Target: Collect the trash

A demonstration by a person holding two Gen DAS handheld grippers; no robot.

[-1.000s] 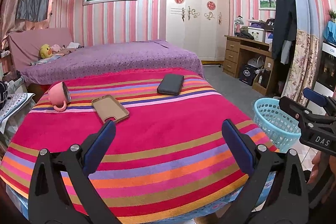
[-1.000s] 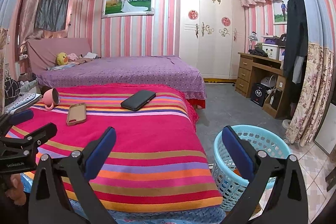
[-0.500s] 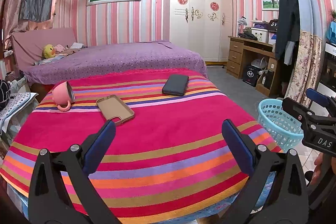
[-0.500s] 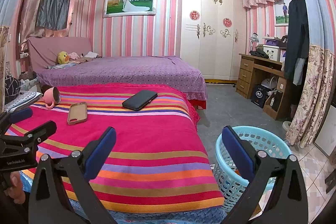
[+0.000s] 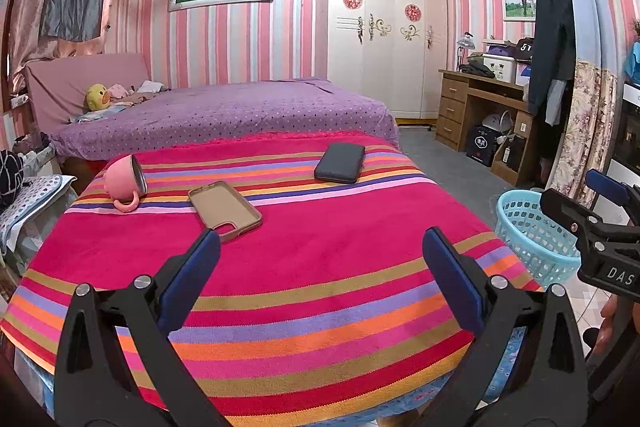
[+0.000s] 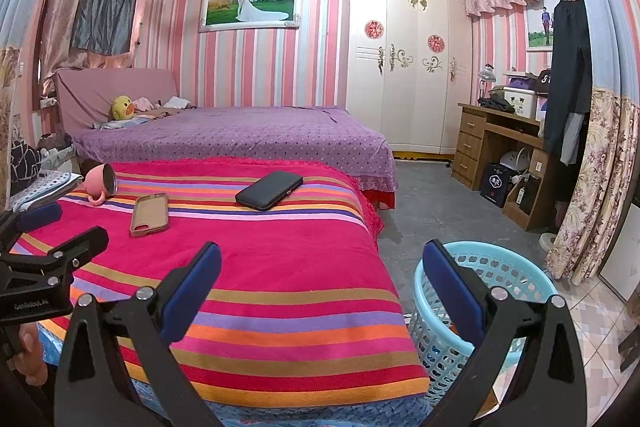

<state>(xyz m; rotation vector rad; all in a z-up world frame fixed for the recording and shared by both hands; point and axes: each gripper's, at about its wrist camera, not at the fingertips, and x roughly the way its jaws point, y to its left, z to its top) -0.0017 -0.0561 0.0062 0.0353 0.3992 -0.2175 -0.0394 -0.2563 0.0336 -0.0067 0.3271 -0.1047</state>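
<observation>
left gripper (image 5: 320,267) fingers wide apart, empty, over striped blanket (image 5: 320,267). on the blanket, left to right: pink mug (image 5: 124,179) tipped on its side, tan phone case (image 5: 224,209) lying flat, dark wallet (image 5: 340,162). blue basket (image 6: 480,291) stands on the floor just right of the blanket. right gripper (image 6: 320,271) fingers apart, empty; its body reads "das" in the left view. left gripper body reads "genrobot.ai" in the right view.

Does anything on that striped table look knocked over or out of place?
Yes: the pink mug lies tipped on its side at the far left of the striped cloth, mouth facing sideways. The phone case lies empty, hollow side up.
</observation>
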